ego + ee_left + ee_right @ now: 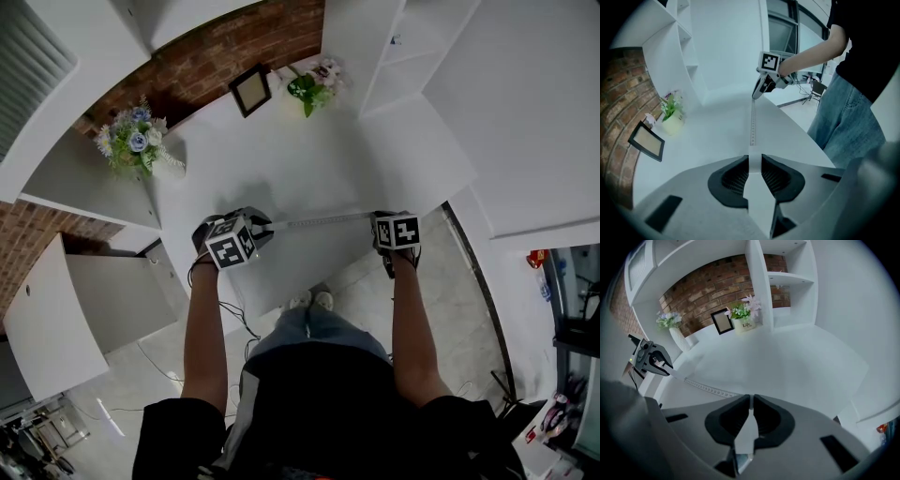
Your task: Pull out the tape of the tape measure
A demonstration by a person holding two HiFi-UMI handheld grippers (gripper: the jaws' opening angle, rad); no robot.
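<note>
A white tape with fine markings is stretched taut above the white table between my two grippers. My left gripper holds its left end; in the left gripper view the jaws are shut on the tape, which runs straight ahead to the right gripper. My right gripper grips the other end; in the right gripper view the jaws pinch the tape, which leads left to the left gripper. No tape measure case shows clearly.
At the back of the table stand a vase of blue and white flowers, a dark picture frame and a potted plant against a brick wall. White shelf partitions rise at the right. The table's near edge is at the person's legs.
</note>
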